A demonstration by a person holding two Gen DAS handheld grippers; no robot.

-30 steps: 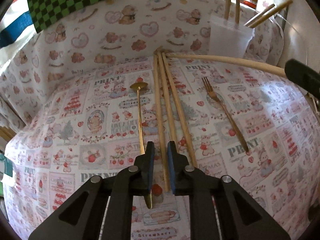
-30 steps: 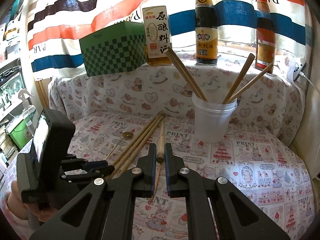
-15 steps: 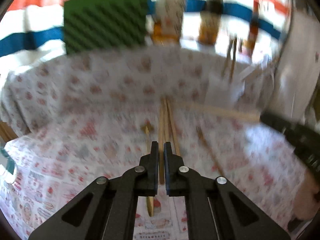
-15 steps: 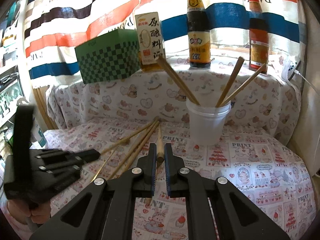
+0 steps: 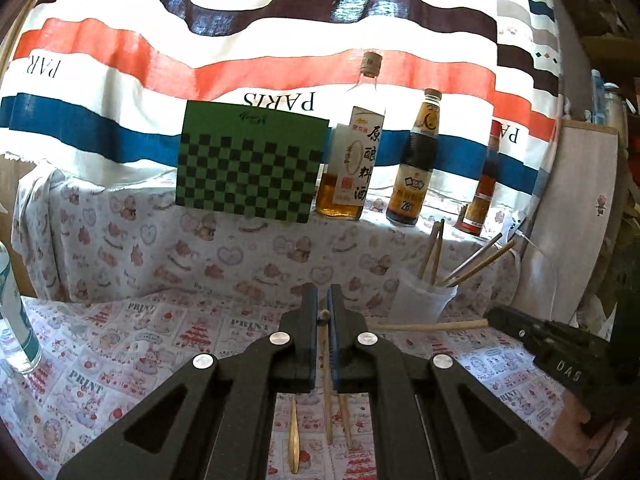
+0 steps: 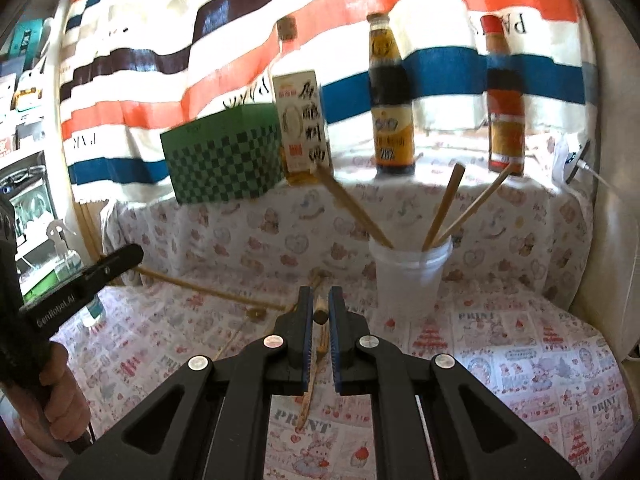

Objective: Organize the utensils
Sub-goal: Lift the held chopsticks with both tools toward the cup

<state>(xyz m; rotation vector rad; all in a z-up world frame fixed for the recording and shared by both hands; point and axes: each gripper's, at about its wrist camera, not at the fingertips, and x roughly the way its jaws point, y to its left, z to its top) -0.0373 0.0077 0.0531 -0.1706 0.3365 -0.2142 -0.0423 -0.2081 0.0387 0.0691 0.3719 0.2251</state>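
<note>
My left gripper (image 5: 323,314) is shut on a wooden chopstick (image 5: 326,364), lifted above the table; its end shows between the jaws. My right gripper (image 6: 320,312) is shut on another wooden chopstick (image 6: 320,314), held off the table; that chopstick (image 5: 424,326) juts from the right gripper in the left wrist view. A clear plastic cup (image 6: 408,276) stands at the back right with several chopsticks leaning in it; it also shows in the left wrist view (image 5: 422,300). A gold spoon (image 5: 294,440) and another chopstick (image 5: 345,420) lie on the cloth below my left gripper.
A green checkered box (image 5: 248,164), and three sauce bottles (image 5: 352,160) stand on the raised ledge at the back. A clear bottle (image 5: 14,320) stands at the table's left edge. A wall panel (image 5: 568,220) bounds the right side.
My left gripper closed on a chopstick and lifted it off the table, tilting up toward the back wall. My right gripper, still holding its chopstick, moved closer to the cup.
</note>
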